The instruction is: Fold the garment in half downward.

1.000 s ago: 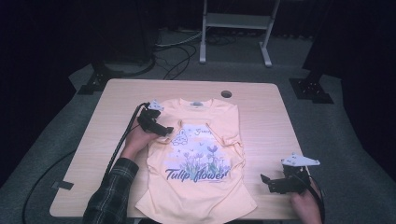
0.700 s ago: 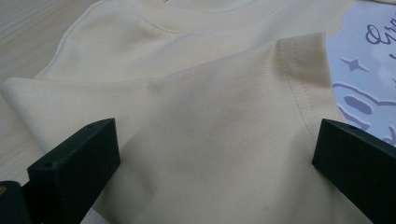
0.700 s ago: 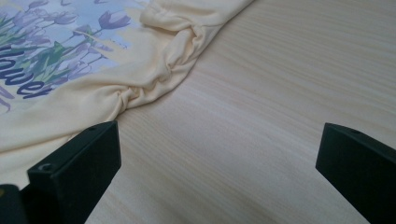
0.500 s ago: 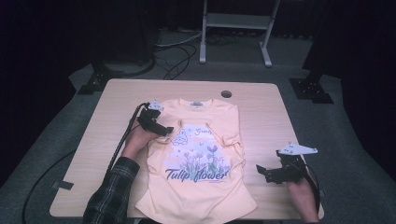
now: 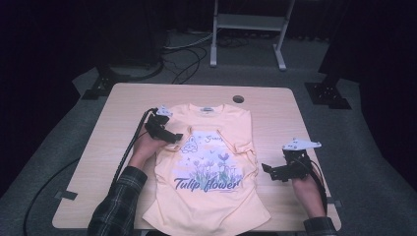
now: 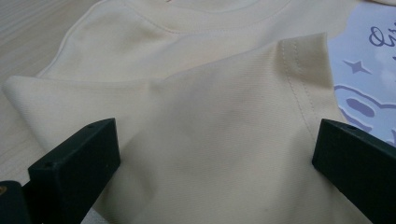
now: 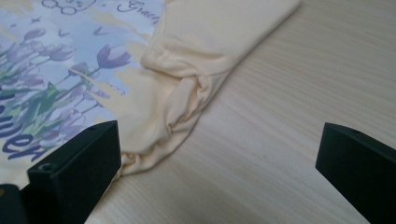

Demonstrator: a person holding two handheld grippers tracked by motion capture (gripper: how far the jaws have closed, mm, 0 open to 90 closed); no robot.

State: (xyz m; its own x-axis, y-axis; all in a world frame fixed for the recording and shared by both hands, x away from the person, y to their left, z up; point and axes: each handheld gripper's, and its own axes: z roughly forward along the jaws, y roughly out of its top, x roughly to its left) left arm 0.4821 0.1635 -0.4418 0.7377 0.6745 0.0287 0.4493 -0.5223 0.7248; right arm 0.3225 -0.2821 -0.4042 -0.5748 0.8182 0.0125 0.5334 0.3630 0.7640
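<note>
Cotton lay closest to both pairs of tongs: a pale yellow T-shirt (image 5: pixel 206 162) spread flat, front up, on a light wood-grain table (image 5: pixel 275 113); its weave looked fine and matte, its seams double-stitched. In the left gripper view the folded-in left sleeve (image 6: pixel 224 126) sat right between the two blocky black jaws, which stood wide apart and pinched nothing; the sleeve made a smooth flap with a straight hemmed edge, and past it ran the curved shoulder seam. Beyond the flap's right side began the white and lilac print (image 6: pixel 369 70). In the high view the left gripper (image 5: pixel 169 135) rested over that sleeve, a black cable trailing off it across the table.

The right gripper (image 5: pixel 270 170) was just beside the shirt's right edge, over bare wood; its jaws were also spread wide and empty. In the right gripper view the right sleeve (image 7: pixel 187 98) lay ahead of the left-hand jaw, rumpled into soft, knotty creases at the table's grain; farther on it smoothed out into a rounded fold. Purple tulips (image 7: pixel 70 79) with green leaves spread on the chest beyond that jaw.

Farthest from both tongs, a small round hole (image 5: pixel 238 99) marked the tabletop past the collar.
</note>
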